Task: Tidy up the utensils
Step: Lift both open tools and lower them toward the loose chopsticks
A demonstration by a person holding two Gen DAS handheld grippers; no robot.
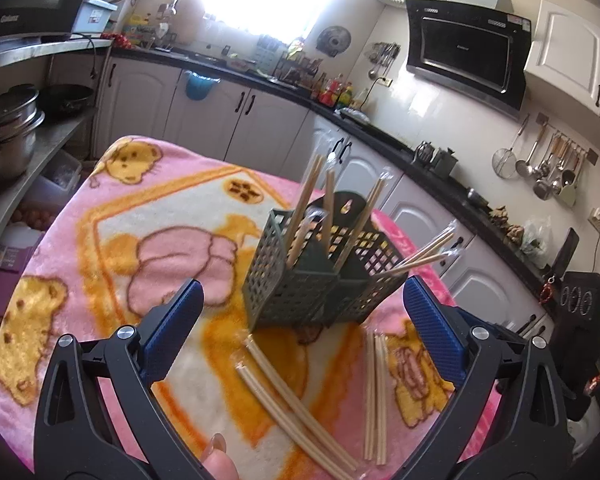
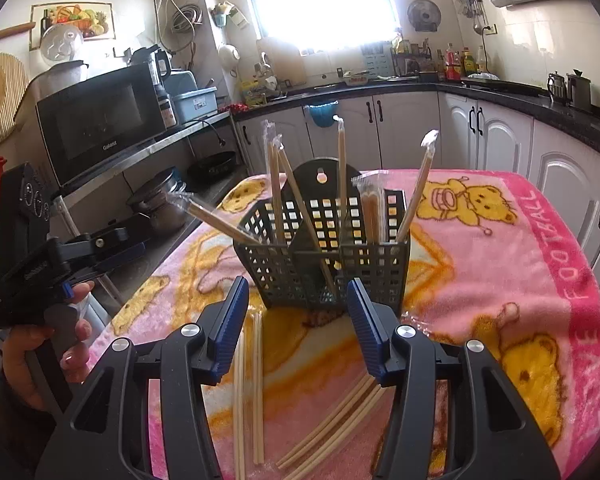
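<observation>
A dark green slotted basket stands upright on the pink bear blanket. Several plastic-wrapped chopstick pairs lean inside its compartments. Two more wrapped pairs lie flat on the blanket in front of it: one at an angle, the other straight. My left gripper is wide open just short of the basket, above the flat pairs. My right gripper is open too, with a narrower gap and nothing between its blue pads.
A steel shelf to the left carries a black microwave with pots below it. White cabinets under a dark counter run behind and to the right of the table. A hand grips the left tool's handle.
</observation>
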